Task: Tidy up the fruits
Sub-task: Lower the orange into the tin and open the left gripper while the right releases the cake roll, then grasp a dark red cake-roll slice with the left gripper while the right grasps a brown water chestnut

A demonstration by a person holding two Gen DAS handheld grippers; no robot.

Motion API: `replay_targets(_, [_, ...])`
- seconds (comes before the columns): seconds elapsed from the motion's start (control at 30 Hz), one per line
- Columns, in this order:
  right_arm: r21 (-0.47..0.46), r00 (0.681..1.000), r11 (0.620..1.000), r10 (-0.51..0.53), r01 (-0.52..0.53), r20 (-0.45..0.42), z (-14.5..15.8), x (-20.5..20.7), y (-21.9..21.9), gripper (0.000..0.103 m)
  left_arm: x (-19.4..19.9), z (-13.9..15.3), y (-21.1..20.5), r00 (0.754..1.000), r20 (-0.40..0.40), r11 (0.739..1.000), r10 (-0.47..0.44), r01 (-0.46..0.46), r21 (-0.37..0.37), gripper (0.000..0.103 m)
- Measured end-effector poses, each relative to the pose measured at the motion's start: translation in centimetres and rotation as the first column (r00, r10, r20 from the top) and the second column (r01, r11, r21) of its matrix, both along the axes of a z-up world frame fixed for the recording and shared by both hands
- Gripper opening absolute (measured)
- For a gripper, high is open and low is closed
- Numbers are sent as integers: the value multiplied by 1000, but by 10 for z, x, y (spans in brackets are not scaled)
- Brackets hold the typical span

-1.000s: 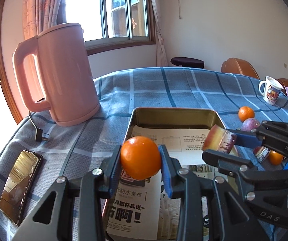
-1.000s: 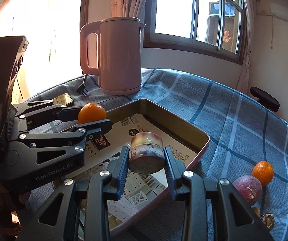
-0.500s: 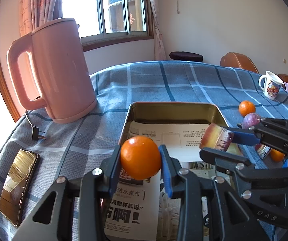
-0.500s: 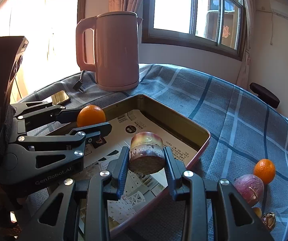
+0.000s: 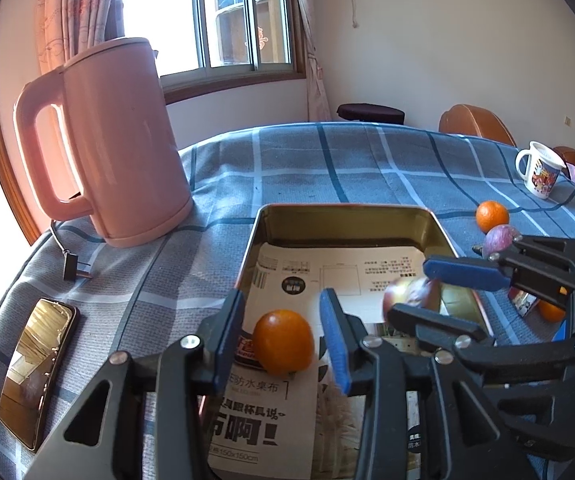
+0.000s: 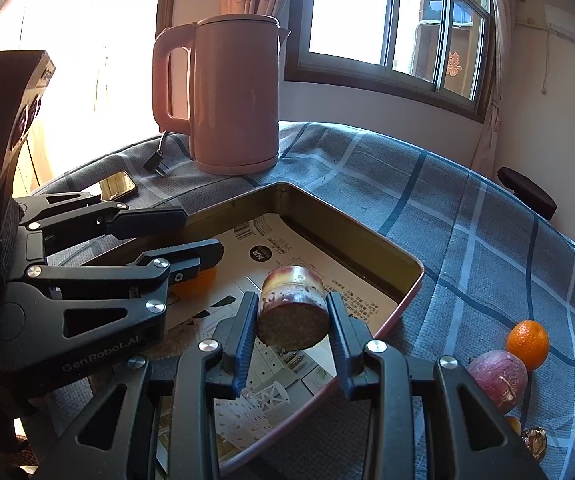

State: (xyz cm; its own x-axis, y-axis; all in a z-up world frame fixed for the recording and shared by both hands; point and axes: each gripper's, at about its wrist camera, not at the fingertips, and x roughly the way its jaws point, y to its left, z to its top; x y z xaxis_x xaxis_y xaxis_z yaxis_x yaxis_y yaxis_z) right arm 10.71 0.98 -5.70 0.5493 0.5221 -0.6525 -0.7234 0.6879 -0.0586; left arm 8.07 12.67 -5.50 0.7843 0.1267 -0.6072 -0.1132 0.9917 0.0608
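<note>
both my jaws have just been opening: the orange (image 5: 283,341) has dropped clear of my left gripper (image 5: 281,334) into the tray (image 5: 343,214), while my right gripper (image 6: 292,320) is spread around the cut fruit (image 6: 293,312), apparently released above the tray to join it

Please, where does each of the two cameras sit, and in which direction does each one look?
Left wrist: sits on the left gripper, looks forward and down into the tray; its own fingers, just opened, stand apart from the orange; the right gripper shows.
Right wrist: sits on the right gripper, same downward look; its fingers flank the cut fruit; the left gripper shows.
Shared: tray, pink kettle, phone.
</note>
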Motion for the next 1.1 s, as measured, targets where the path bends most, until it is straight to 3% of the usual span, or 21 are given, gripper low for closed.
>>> replay_targets(0.07, [8, 1000, 1000, -20, 20, 11, 2, 0, -3, 49, -4, 2, 1, 1000, 20, 1000, 1, 0, -11, 44])
replay_targets(0.13, [33, 998, 998, -49, 48, 31, 6, -2, -11, 58, -12, 7, 5, 997, 66, 999, 38, -36, -21, 67])
replay_targets(0.17, [52, 997, 997, -66, 64, 39, 9, -2, -17, 65, -18, 10, 7, 994, 98, 998, 51, -48, -38, 72])
replay_targets(0.23, [79, 995, 993, -93, 90, 41, 14, -5, -32, 69, -28, 15, 10, 988, 141, 996, 62, -52, -78, 84])
replay_targets(0.4, [88, 988, 987, -142, 136, 60, 25, -21, -76, 69, -39, 24, -9, 983, 181, 991, 13, 11, -131, 84])
replay_targets(0.53, [90, 966, 967, -245, 238, 77, 26, -33, -132, 69, -40, 30, -46, 978, 191, 989, -77, 100, -112, 84])
replay_targets(0.73, [109, 874, 873, -484, 476, 56, 26, -24, -218, 69, -29, 25, -107, 967, 151, 972, -203, 218, -85, 84])
replay_targets(0.8, [116, 855, 850, -519, 513, 24, 23, -18, -233, 69, -23, 19, -126, 964, 121, 967, -237, 246, -71, 84])
replay_targets(1.1, [102, 876, 870, -475, 482, -85, 5, -8, -238, 69, 6, -2, -164, 951, -21, 949, -308, 306, -71, 84])
